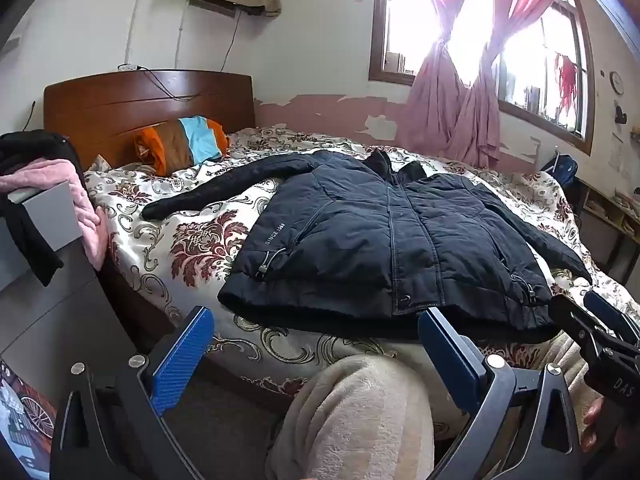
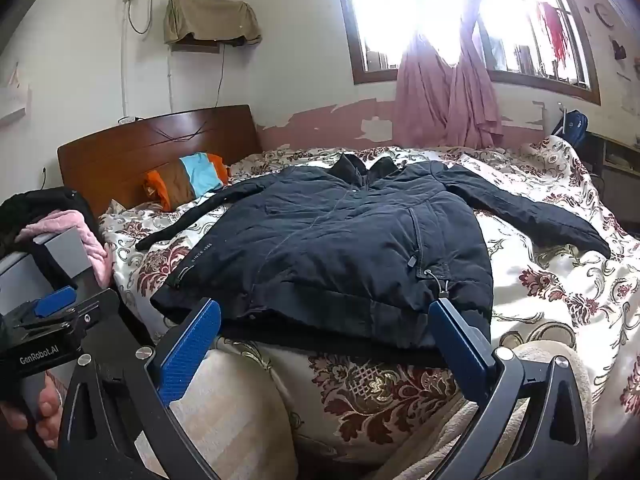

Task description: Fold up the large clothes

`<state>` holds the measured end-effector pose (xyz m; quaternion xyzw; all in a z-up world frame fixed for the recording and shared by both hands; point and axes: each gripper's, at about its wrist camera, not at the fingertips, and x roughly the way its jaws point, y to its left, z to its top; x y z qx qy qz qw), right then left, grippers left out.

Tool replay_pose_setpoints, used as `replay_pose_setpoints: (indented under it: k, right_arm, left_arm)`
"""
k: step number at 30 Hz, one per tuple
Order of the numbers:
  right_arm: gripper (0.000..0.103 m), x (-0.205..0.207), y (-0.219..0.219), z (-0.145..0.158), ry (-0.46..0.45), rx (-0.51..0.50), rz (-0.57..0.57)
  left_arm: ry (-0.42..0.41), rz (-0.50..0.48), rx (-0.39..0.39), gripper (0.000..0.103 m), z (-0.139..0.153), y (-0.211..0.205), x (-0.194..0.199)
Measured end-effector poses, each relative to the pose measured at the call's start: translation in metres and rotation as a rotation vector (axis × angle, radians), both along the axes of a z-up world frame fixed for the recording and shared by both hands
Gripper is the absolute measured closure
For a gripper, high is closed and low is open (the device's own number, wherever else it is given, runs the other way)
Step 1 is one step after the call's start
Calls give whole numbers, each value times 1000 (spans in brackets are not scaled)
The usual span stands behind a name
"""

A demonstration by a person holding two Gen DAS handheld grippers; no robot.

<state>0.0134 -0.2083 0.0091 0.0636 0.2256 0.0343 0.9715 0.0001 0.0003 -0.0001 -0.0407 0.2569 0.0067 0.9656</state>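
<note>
A dark navy padded jacket (image 1: pixel 384 236) lies flat, front up and zipped, on the floral bedspread (image 1: pixel 192 240), collar toward the far wall, both sleeves spread out. It also shows in the right wrist view (image 2: pixel 340 248). My left gripper (image 1: pixel 316 320) is open and empty, just short of the jacket's hem at the near bed edge. My right gripper (image 2: pixel 326 312) is open and empty, its fingertips at the hem. The right gripper also shows at the right of the left wrist view (image 1: pixel 600 316), and the left gripper at the left of the right wrist view (image 2: pixel 56 300).
A striped orange, brown and blue pillow (image 1: pixel 182 144) leans on the wooden headboard (image 1: pixel 148 100). A grey cabinet (image 1: pixel 44 248) with pink and black clothes stands left of the bed. A window with pink curtains (image 1: pixel 460 108) is behind. My cream fleece-clad legs (image 1: pixel 360 408) press the bed edge.
</note>
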Motion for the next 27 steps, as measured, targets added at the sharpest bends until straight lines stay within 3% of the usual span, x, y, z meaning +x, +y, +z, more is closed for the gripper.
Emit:
replay_pose_setpoints:
  k: [27]
  right_arm:
    - [1, -3, -1, -1, 0, -1, 4]
  left_arm:
    - [-5, -5, 1, 0, 1, 1, -1]
